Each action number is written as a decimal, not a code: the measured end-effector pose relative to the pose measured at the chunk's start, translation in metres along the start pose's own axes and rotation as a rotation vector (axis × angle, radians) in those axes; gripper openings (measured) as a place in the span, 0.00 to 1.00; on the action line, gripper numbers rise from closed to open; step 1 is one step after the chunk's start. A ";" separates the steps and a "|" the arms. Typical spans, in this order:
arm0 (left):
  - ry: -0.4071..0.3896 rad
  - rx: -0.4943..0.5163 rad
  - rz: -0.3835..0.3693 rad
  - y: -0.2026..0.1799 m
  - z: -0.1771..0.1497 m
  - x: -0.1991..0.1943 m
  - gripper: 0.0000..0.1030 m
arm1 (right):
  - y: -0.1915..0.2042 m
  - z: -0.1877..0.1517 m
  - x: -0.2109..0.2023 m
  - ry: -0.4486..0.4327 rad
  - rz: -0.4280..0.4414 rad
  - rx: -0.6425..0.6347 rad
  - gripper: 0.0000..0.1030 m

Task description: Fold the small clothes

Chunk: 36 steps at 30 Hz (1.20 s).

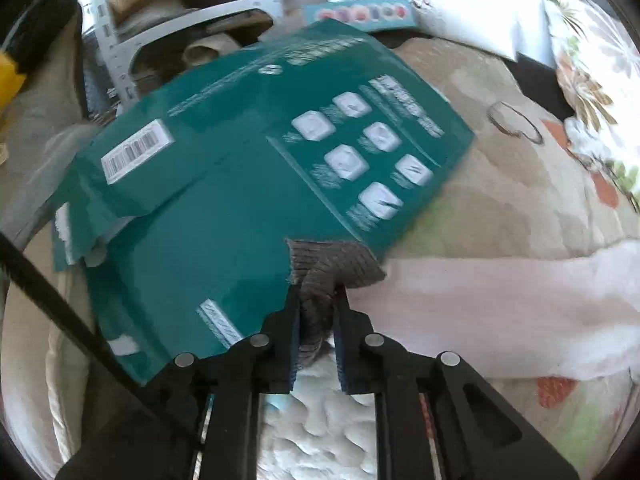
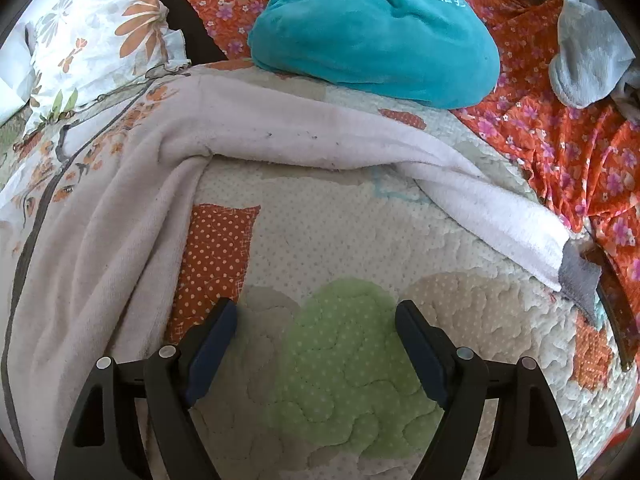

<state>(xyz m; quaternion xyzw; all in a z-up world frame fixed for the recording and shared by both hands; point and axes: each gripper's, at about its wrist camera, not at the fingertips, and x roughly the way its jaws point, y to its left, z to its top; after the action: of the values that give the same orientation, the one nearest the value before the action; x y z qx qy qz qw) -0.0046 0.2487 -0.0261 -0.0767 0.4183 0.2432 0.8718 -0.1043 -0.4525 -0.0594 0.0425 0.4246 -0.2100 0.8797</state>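
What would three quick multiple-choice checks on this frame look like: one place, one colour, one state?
1. Where does the teal cushion lie?
A. beyond the white towel, at the far side of the quilt
B. between the right tool's fingers
C. under the green box

2. What colour is the patch of quilt between the right tool's fingers?
A. green
B. blue
C. black

3. What state is the left tool in?
A. wide open, nothing between the fingers
B. shut on the grey cuff
C. shut on the green box

Key: 1 A, the cushion sits past the white towel in the right wrist view. 2 A, a green dotted patch lies under the open right tool. 3 B, the pads pinch the grey cuff, with the green box behind it.
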 end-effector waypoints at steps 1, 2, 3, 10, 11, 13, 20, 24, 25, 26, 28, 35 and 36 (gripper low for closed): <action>-0.006 0.013 0.002 -0.004 0.000 -0.006 0.11 | 0.001 0.000 0.000 -0.002 -0.004 -0.005 0.82; -0.010 0.017 -0.011 -0.007 0.002 -0.012 0.11 | 0.002 0.001 -0.001 -0.005 -0.009 -0.011 0.82; -0.013 0.011 -0.040 -0.010 0.004 -0.021 0.11 | 0.003 0.001 -0.002 -0.009 -0.012 -0.017 0.81; -0.055 0.036 -0.352 -0.078 0.029 -0.111 0.11 | 0.015 0.005 -0.011 -0.043 0.041 -0.057 0.72; -0.063 0.059 -0.405 -0.099 0.032 -0.126 0.11 | 0.017 0.006 -0.013 -0.050 0.060 -0.057 0.72; -0.076 0.112 -0.489 -0.140 0.034 -0.155 0.11 | 0.020 0.007 -0.017 -0.063 0.085 -0.057 0.72; -0.004 0.325 -0.779 -0.326 0.006 -0.221 0.11 | 0.010 0.014 -0.026 -0.091 0.144 0.000 0.72; 0.084 0.439 -0.883 -0.408 -0.047 -0.231 0.16 | -0.004 0.017 -0.021 -0.072 0.181 0.068 0.72; 0.125 0.439 -0.910 -0.417 -0.057 -0.230 0.18 | -0.007 0.018 -0.019 -0.068 0.187 0.077 0.72; 0.159 0.423 -0.947 -0.421 -0.062 -0.227 0.20 | -0.010 0.018 -0.018 -0.063 0.199 0.092 0.72; 0.189 0.410 -0.967 -0.418 -0.065 -0.218 0.31 | -0.014 0.019 -0.018 -0.059 0.222 0.113 0.72; 0.069 0.372 -0.692 -0.342 -0.059 -0.173 0.45 | -0.010 0.017 -0.017 -0.020 0.393 0.149 0.72; 0.047 0.372 -0.630 -0.331 -0.057 -0.163 0.45 | -0.006 0.018 -0.021 -0.014 0.448 0.151 0.72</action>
<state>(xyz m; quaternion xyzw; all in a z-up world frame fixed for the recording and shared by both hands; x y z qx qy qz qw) 0.0311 -0.1172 0.0392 -0.0474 0.4311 -0.1195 0.8931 -0.1057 -0.4558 -0.0314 0.2001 0.3816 -0.0409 0.9015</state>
